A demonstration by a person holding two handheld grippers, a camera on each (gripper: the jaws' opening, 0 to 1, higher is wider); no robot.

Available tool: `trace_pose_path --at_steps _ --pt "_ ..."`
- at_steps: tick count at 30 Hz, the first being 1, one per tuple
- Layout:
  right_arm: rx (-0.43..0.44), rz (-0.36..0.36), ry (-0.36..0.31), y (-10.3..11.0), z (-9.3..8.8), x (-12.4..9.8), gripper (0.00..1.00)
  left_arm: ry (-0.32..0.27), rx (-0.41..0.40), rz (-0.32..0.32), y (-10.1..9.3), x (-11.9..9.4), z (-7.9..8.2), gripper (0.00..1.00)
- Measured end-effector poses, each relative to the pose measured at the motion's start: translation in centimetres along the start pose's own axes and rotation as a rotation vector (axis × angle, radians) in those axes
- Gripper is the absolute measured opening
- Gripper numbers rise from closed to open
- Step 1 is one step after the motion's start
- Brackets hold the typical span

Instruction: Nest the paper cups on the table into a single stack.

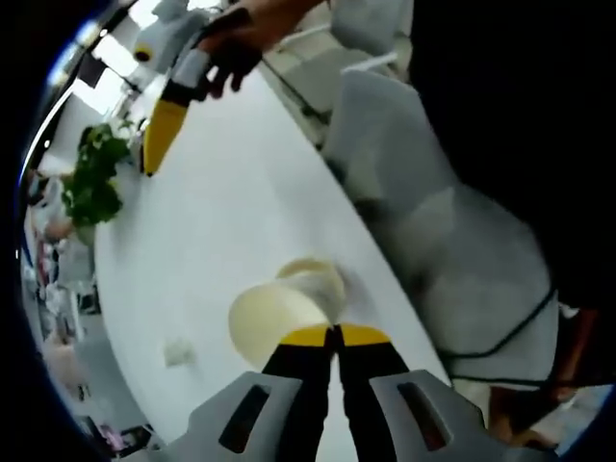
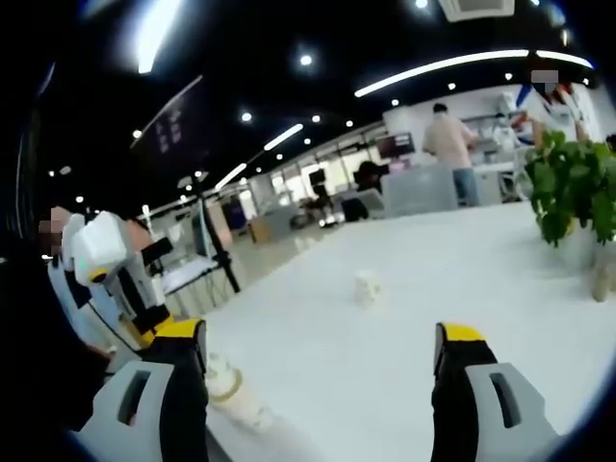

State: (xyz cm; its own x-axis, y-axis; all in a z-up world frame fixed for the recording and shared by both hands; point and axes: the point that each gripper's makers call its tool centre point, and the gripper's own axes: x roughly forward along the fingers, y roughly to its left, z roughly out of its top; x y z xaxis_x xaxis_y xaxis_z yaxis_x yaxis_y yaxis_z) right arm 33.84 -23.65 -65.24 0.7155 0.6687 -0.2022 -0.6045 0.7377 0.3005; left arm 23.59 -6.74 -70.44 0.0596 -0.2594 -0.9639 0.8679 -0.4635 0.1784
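Paper cups (image 1: pixel 289 308) lie tipped over and nested on the white table (image 1: pixel 221 192), just past the left gripper (image 1: pixel 336 335) — its yellow-tipped jaws pressed together, clear of the cups. The right gripper (image 2: pixel 318 356) hangs over the table with jaws spread wide — a potted plant (image 2: pixel 573 192) beyond it.
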Motion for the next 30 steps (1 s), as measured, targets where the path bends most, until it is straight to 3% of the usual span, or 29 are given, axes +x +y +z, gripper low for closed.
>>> trace_pose_path --at_steps 30 --pt "0.036 -0.002 0.018 -1.1 -0.9 0.2 0.95 -0.002 0.088 -0.044 0.3 3.2 -0.2 0.01"
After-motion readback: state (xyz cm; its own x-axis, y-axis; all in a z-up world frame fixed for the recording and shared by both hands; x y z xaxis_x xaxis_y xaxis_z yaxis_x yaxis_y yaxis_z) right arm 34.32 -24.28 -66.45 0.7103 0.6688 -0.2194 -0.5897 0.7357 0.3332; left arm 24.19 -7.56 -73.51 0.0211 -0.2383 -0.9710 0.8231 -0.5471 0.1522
